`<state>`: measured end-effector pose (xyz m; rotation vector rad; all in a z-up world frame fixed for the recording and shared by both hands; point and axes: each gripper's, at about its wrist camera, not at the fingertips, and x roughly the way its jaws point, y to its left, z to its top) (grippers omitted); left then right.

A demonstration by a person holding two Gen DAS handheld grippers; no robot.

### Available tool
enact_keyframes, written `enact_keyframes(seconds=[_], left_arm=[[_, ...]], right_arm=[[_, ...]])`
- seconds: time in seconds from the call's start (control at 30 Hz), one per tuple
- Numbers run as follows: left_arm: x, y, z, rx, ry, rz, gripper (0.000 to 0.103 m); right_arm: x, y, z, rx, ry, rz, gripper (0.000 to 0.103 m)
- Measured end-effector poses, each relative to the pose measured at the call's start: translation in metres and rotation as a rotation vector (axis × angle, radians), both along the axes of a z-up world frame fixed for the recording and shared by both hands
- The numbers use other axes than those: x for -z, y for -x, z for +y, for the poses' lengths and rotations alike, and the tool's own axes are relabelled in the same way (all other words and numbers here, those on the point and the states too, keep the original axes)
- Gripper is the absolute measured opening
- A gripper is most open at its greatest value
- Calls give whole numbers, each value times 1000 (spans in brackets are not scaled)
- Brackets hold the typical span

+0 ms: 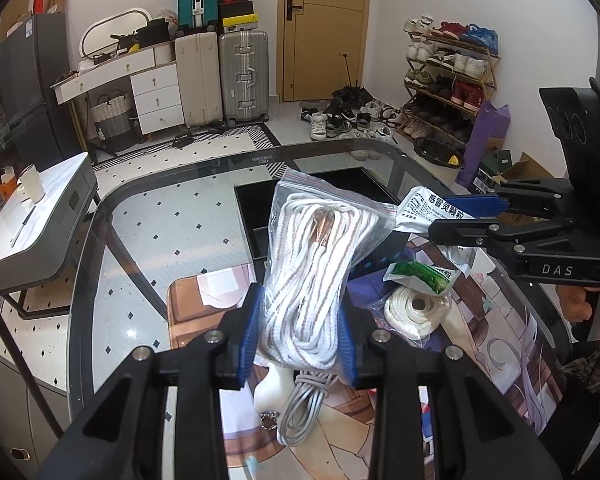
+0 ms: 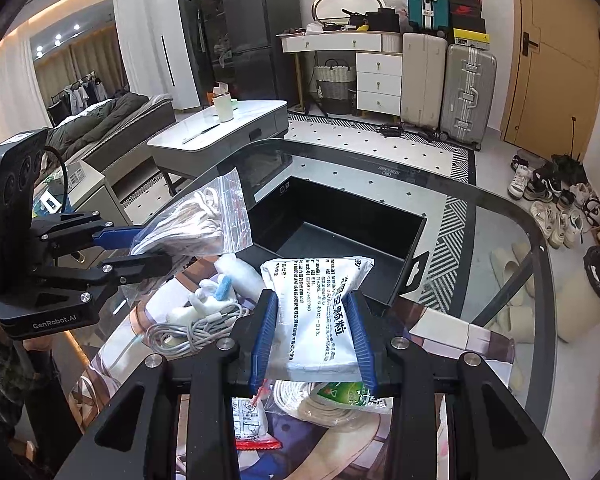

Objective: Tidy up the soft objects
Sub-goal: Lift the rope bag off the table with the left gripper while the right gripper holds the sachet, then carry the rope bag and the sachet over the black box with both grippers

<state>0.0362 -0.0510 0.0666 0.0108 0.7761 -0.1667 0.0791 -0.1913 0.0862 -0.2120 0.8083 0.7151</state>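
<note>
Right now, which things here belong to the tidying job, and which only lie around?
Job: zip bag of white cord in left gripper; white medicine sachet in right gripper; black box; grey cable; green sachet.
Around: suitcases, shoe rack.

— Where does the box sit?
— The open box (image 2: 340,236) stands on the desk (image 1: 152,216), at its far part. The mat (image 1: 204,300) lies nearer, in front of it.

— And what is held above the mat?
— The left claw (image 1: 300,336) holds the bag of cord (image 1: 320,248); to its right the right claw (image 2: 314,340) holds the printed packet (image 2: 320,308).

— Anything under them?
— A coil of cord (image 1: 416,308) and a green packet (image 1: 420,276) lie on the mat below the printed packet; a loose cable (image 1: 304,408) lies under the bag.
</note>
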Motion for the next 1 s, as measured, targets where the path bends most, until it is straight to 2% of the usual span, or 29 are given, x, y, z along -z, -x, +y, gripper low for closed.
enact_keyframes(seconds=[0.47,1.0], left_arm=[[-19,-30,2,13,1,-41,32],[-17,-65,10,-5,39,-22,32]], right_arm=[[-27,-26,9,28,-3,-29,37],[-37,-56,16,71,-34,-36,36]])
